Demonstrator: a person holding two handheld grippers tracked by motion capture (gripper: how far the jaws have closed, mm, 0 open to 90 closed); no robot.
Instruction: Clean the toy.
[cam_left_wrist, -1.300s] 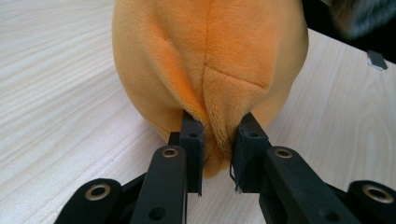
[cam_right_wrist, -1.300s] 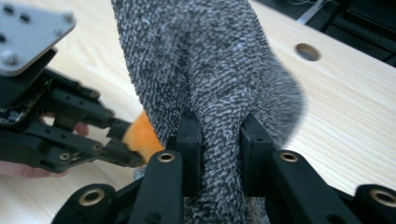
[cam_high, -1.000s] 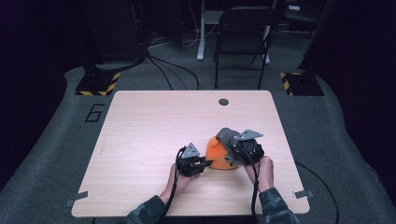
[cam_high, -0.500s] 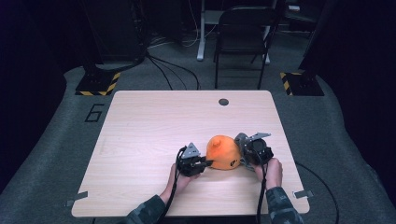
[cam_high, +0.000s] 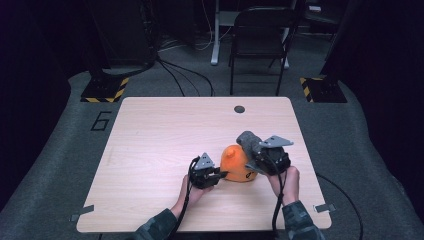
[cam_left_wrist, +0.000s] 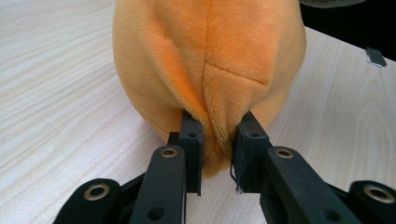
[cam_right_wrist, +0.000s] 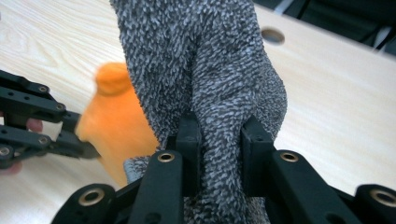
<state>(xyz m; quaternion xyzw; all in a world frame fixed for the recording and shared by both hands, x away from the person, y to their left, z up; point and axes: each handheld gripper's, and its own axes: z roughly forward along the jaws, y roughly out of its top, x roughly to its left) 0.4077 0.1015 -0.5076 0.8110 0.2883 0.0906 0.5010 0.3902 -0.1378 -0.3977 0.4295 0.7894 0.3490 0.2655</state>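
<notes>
An orange plush toy (cam_high: 236, 162) stands on the wooden table (cam_high: 160, 135), right of the middle and near the front. My left gripper (cam_high: 221, 174) lies low at the toy's left, shut on a fold of the orange plush (cam_left_wrist: 210, 70) near its base, with the pads (cam_left_wrist: 191, 137) pressing in from both sides. My right gripper (cam_high: 254, 156) is raised at the toy's right, shut on a grey fuzzy knitted cloth (cam_high: 248, 141). The cloth (cam_right_wrist: 210, 70) hangs up and over the jaws, above the toy (cam_right_wrist: 116, 121). The left gripper (cam_right_wrist: 88, 151) touches the toy's side.
A small round dark hole (cam_high: 239, 109) sits near the table's far edge. A black chair (cam_high: 260, 35) and floor cables lie beyond the table. The table's left half is bare wood. Its front edge runs just under the person's forearms.
The right gripper dipped to the toy's right half a second ago and has since risen again with the grey cloth. The left gripper and the orange toy have stayed in place.
</notes>
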